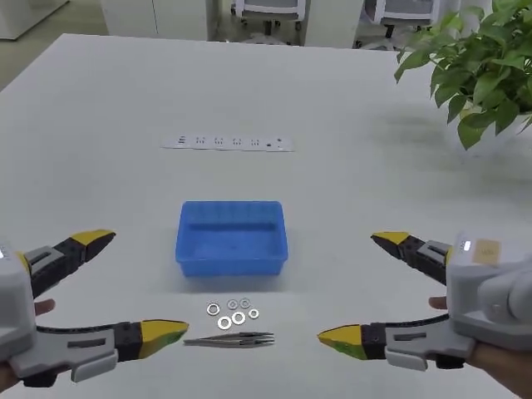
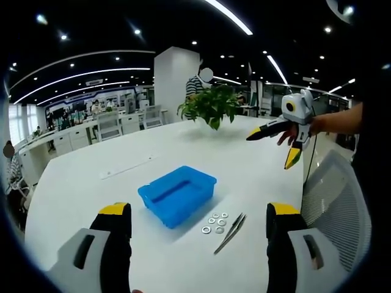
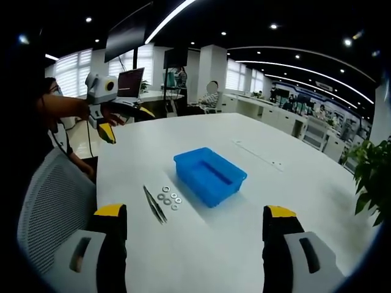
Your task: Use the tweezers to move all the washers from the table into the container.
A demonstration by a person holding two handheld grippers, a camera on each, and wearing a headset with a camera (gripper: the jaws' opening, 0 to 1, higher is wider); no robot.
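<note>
At the near edge of the table, the left gripper (image 1: 150, 283) and the right gripper (image 1: 347, 288) hover above the surface, each with its jaws spread wide and nothing between them. The jaws are dark with yellow tips, on grey and white bodies held in the person's hands.

Between the two grippers lie the tweezers (image 1: 230, 339), thin, metallic and flat on the table. Just beyond them sits a small cluster of washers (image 1: 233, 312), shiny rings lying close together, too small to count with certainty. Past the washers stands the blue container (image 1: 232, 264), a shallow rectangular plastic tray; whether anything lies inside it is hard to make out.

The table (image 1: 125, 100) is broad, matt and pale grey-white. Farther back a flat white strip (image 1: 226, 143) with small dark markings lies on it; what it is cannot be read. A leafy green plant (image 1: 478, 66) stands at the far right, cut off by the frame edge. The gripper views show an open-plan office with a white column (image 2: 174, 76), long ceiling light strips (image 3: 177, 15) and a grey mesh chair back (image 3: 49, 201).
</note>
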